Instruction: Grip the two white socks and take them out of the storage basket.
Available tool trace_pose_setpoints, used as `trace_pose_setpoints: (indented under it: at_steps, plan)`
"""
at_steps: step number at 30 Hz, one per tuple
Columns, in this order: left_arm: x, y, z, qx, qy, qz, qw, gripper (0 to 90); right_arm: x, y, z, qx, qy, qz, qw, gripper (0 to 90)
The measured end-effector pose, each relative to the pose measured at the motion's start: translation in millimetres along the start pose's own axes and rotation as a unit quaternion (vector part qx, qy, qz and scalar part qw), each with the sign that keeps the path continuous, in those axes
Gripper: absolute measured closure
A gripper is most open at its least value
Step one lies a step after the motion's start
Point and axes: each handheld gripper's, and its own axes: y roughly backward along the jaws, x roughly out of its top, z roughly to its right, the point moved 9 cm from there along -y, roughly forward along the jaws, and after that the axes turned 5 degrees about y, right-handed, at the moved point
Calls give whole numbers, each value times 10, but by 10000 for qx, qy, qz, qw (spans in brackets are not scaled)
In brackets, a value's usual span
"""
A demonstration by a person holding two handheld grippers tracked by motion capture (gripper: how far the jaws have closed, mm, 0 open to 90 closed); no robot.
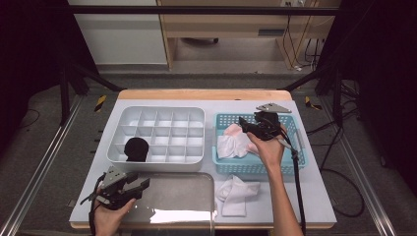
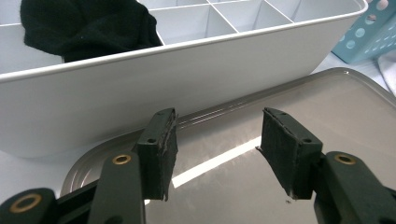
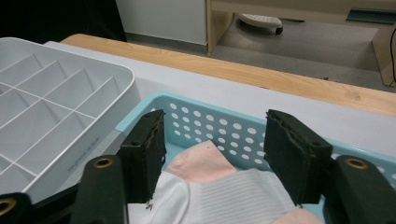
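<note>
My right gripper [image 1: 242,124] [image 3: 215,154] hangs open over the left part of a light blue perforated basket [image 1: 255,167] [image 3: 210,122]. Just below its jaws, white and pink socks [image 1: 232,143] [image 3: 224,189] lie in the basket, and nothing is between the jaws. My left gripper [image 1: 141,186] [image 2: 217,149] is open and empty, low over a shiny metal tray [image 1: 182,196] [image 2: 336,116] at the table's front. A rolled black sock [image 1: 136,149] [image 2: 84,25] sits in a front-left compartment of the white divided organizer [image 1: 155,110] [image 2: 163,79].
Another white sock [image 1: 237,194] lies loose on the table between the metal tray and the basket. The organizer's near wall stands right in front of my left gripper. A wooden edge [image 1: 201,94] [image 3: 280,77] runs along the table's far side.
</note>
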Motion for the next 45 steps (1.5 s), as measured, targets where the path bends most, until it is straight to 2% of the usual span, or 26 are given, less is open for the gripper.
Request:
trace_pose_setpoints:
  at_steps: [10,19,24,26,31,34,39,41,45]
  plan:
    - [-1,-3,-7,12,-16,-9,10000,442,-212,-331,66,-110,-2,-520,9986,469]
    - [-4,-8,-8,10,-12,-14,10000,442,-403,-540,132,-194,-42,-886,9959,468]
    - [-5,-7,-10,12,-15,-16,10000,442,-539,-632,176,-280,-165,-1172,9926,438]
    - [-6,-8,-11,15,-14,-20,10000,442,-590,-665,192,-307,-142,-1276,9912,431]
    - [-7,-8,-16,22,-19,-21,10000,442,-674,-716,182,-252,-151,-1453,9890,447]
    - [-9,-9,-11,15,-23,-26,10000,442,-710,-724,181,-238,-171,-1576,9871,510]
    - [-8,-7,-11,15,-21,-20,10000,442,-776,-714,199,-203,-228,-1848,9823,694]
    - [-9,-4,-11,18,-27,-21,10000,442,-778,-699,201,-170,-259,-1871,9818,774]
    - [-9,-7,-11,19,-22,-22,10000,442,-738,-661,198,-128,-238,-1764,9840,825]
